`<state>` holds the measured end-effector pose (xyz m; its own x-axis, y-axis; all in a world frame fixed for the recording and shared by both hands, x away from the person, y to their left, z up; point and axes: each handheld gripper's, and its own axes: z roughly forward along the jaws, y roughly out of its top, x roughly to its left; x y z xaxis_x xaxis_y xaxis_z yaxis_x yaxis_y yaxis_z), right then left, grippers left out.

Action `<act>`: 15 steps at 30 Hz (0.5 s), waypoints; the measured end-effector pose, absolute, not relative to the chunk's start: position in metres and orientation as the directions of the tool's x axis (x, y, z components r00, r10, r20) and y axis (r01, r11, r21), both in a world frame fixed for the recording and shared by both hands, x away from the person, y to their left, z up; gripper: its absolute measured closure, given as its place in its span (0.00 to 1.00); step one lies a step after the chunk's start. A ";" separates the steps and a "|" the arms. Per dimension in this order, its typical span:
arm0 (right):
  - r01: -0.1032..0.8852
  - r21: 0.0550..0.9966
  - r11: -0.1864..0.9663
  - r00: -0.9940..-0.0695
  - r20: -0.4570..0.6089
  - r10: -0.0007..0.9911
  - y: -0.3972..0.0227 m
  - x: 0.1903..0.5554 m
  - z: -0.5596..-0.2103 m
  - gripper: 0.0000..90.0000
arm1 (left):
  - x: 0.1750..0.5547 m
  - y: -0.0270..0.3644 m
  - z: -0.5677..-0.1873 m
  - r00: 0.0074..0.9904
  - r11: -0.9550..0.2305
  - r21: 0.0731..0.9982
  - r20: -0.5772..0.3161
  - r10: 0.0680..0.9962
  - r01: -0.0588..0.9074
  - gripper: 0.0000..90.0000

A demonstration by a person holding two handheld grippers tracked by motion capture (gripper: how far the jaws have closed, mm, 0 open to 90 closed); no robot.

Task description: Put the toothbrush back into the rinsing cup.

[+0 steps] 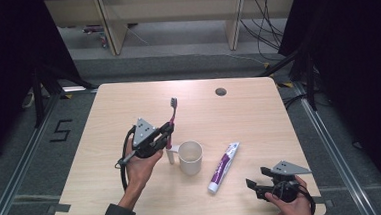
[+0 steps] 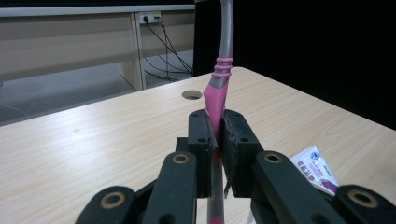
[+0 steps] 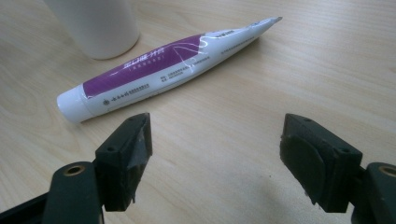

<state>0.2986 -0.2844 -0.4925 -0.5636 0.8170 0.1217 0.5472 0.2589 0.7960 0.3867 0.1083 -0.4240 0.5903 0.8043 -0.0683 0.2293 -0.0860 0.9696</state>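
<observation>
Nearest the person, the right gripper (image 1: 259, 179) is held low at the table's (image 1: 128, 99) near right edge with its jaws spread wide and empty, and the toothpaste tube (image 3: 159, 65) is seen just ahead of it, cap end closest and long axis slanting away toward the mug (image 1: 190, 157). Farther in, the toothbrush (image 2: 218, 88) is clamped upright by its pink handle in the left gripper (image 1: 167, 131), bristles up and lower end just beside the mug, so the tube is judged to be the right hand's to take.

Lighting: even, overhead, moderately bright on pale wooden table (image 1: 128, 106); black surrounds. Shadows: soft, faint. Glare: sheen on purple-and-white toothpaste tube (image 3: 173, 60). Focus: near black gripper jaws slightly soft; high view low-resolution.
</observation>
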 end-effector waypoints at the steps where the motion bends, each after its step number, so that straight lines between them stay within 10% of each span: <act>1: 0.547 0.796 0.259 -0.564 0.121 0.817 -0.284 0.299 -0.493 0.29 | 0.386 0.109 -0.425 0.589 -0.081 0.970 -0.071 0.805 0.228 0.91; 15: 0.551 0.793 0.259 -0.563 0.124 0.817 -0.284 0.298 -0.493 0.29 | 0.379 0.114 -0.441 0.599 -0.118 0.958 -0.066 0.798 0.262 0.90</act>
<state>0.2985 -0.2838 -0.4927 -0.5628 0.8172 0.1238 0.5512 0.2595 0.7930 0.3786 0.1144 -0.4407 0.5993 0.7979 -0.0656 0.2621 -0.1181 0.9578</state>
